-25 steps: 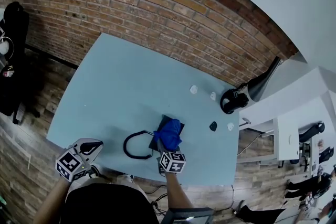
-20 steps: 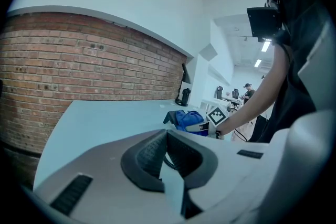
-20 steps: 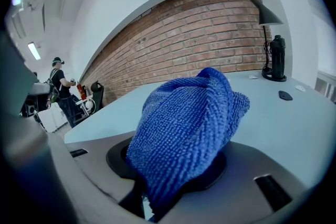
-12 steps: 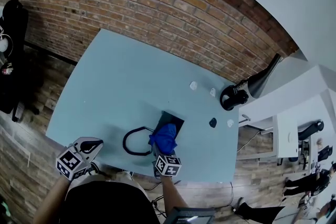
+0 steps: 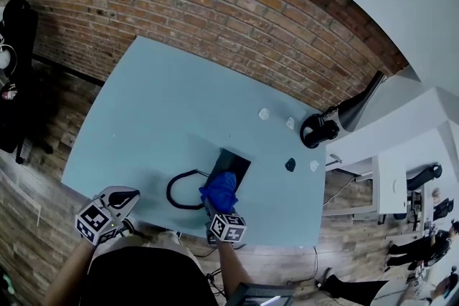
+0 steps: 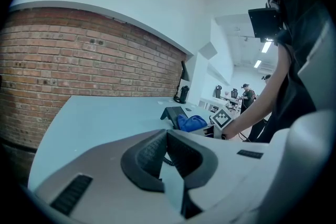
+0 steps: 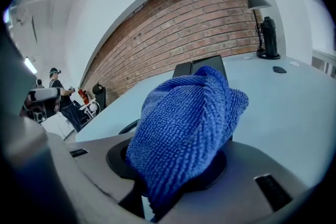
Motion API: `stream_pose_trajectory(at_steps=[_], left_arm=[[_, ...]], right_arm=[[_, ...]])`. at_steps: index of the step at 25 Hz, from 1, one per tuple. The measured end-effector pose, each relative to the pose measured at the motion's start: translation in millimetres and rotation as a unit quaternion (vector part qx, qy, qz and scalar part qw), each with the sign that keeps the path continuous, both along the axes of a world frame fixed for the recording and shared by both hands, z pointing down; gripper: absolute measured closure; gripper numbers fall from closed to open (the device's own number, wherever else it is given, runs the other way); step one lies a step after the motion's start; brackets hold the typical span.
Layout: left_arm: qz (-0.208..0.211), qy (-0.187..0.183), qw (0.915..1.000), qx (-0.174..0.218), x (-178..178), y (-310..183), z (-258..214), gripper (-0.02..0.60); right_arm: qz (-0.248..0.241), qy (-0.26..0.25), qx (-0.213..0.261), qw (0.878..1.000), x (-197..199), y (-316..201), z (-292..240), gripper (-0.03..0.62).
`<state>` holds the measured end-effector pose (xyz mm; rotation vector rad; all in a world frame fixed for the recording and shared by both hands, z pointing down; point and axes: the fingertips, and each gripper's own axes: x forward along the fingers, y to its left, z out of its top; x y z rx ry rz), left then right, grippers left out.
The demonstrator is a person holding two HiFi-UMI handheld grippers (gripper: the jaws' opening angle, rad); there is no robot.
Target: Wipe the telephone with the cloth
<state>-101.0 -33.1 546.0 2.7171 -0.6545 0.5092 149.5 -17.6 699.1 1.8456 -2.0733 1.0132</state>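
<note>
A dark telephone (image 5: 233, 163) lies near the front of the light blue table (image 5: 158, 118), and its coiled cord (image 5: 181, 192) loops off to the left. My right gripper (image 5: 217, 207) is shut on a blue cloth (image 5: 221, 188), which rests on the telephone's near end. In the right gripper view the cloth (image 7: 184, 123) bulges out of the right gripper (image 7: 170, 189) and hides most of the telephone (image 7: 202, 66). My left gripper (image 5: 122, 201) hovers off the table's front left edge, shut and empty. In the left gripper view, its shut tips (image 6: 167, 135) point towards the telephone (image 6: 172, 113) and cloth (image 6: 192, 123).
Black headphones (image 5: 318, 131) and a dark lamp (image 5: 358, 108) stand at the table's far right corner. Three small white bits (image 5: 264, 114) and a small dark object (image 5: 290, 165) lie right of the telephone. A brick wall (image 5: 215, 3) runs behind the table.
The right gripper has drawn the cloth along the telephone towards me and slightly left, baring more of the telephone's far end. The left gripper has stayed put.
</note>
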Motion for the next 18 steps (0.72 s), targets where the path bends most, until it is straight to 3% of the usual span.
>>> stream_pose_trajectory(at_steps=[4,12,15,18], left_arm=[[0.0,-0.004,1.0,-0.006,-0.9,5.1,1.3,0.594],[-0.01,-0.011,0.9998,-0.01,-6.1,6.8,3.2,0.592],[-0.013,-0.014,0.9998,-0.009,-7.5,7.8,2.9,0.592],[-0.018,-0.016,0.9997,-0.009,-8.0,7.5,2.3,0.592]], right_arm=[[-0.014,-0.028,0.04,0.999,2.8,-9.5,-30.0,0.413],[-0.031,0.036,0.179,0.983,49.6,-78.9,-133.1,0.413],[-0.022,0.058,0.199,0.978,75.2,-102.0,-154.6,0.413],[-0.028,0.071,0.188,0.979,91.8,-117.9,-151.0,0.413]])
